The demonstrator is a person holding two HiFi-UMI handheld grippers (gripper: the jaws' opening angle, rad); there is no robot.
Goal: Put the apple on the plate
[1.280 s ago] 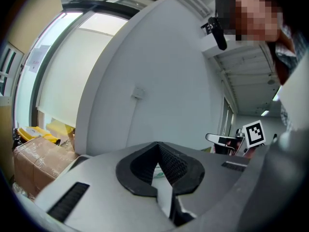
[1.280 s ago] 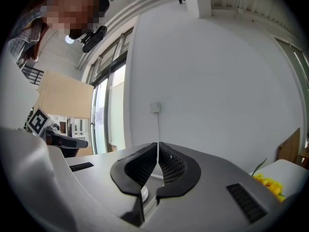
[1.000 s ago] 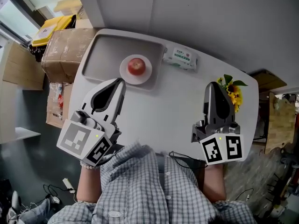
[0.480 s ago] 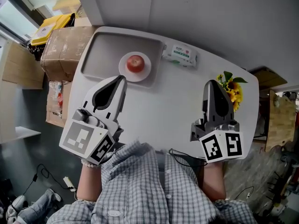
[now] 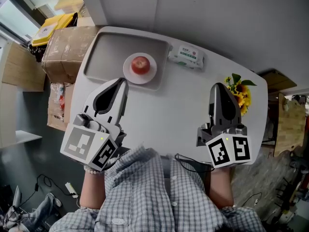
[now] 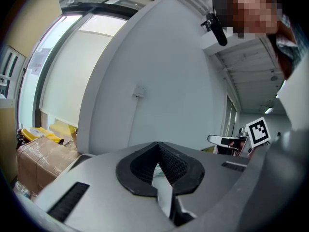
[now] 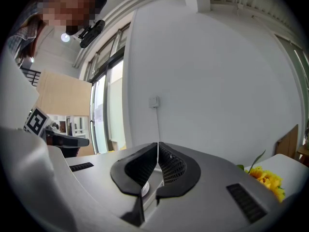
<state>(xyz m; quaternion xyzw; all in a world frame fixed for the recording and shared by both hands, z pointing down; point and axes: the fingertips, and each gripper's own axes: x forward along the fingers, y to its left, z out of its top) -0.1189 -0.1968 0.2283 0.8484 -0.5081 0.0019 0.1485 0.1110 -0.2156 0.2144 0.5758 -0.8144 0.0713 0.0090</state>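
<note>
One white table (image 5: 178,105) with rounded corners fills the middle of the head view; a person in a checked shirt (image 5: 154,192) stands at its near edge. One large brown cardboard box (image 5: 60,50) stands on the floor just beside the table's far-left corner. One shallow grey tray (image 5: 108,50) lies on the far-left part of the table. Two hand-held grippers hover over the near half, well apart from each other, each carrying one marker cube at its rear. The left gripper (image 5: 123,82) points toward the tray, its tip near the tray's near edge; in its own view (image 6: 158,144) the two black ribbed jaws meet at the tips with nothing between them. The right gripper (image 5: 219,87) points toward the far-right side; in its own view (image 7: 158,144) the jaws are likewise pressed together and empty. One round white plate (image 5: 129,71) rests at the tray's near-right corner. One white-and-green packet of wipes (image 5: 186,56) lies on the table just right of the tray. One small bunch of sunflowers (image 5: 239,93) sits at the table's right edge, beside the right gripper's tip. One red apple (image 5: 140,65) sits on the middle of the plate, apart from both grippers.
</note>
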